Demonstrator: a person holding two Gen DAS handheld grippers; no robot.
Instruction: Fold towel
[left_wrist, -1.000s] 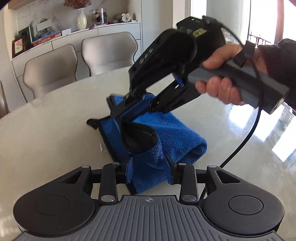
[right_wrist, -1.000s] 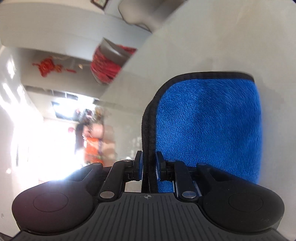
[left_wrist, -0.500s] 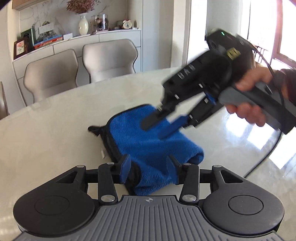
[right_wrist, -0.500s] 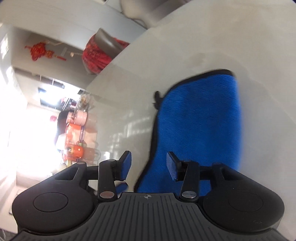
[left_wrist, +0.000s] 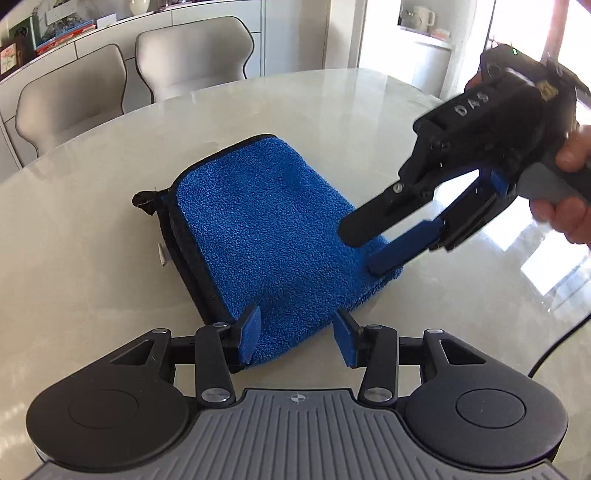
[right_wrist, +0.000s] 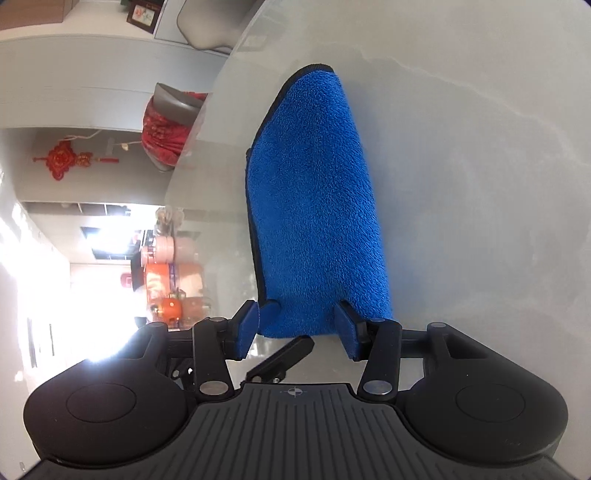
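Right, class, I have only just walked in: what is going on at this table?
A person holds a two-finger gripper in each hand over a blue towel lying folded on a pale table. Both are open and hold nothing. The left gripper sits at the towel's near edge; the right gripper hovers at its right side. The fold looks finished, or nearly so.

We count one blue towel (left_wrist: 266, 236) at the centre of the frame, folded on one counter (left_wrist: 92, 258). Two tongs show: the left tongs (left_wrist: 295, 338) at the bottom and the right tongs (left_wrist: 364, 245) at the right. Two pale chairs (left_wrist: 70, 99) stand at the upper left, and one white mug (left_wrist: 421, 16) sits at the top right.
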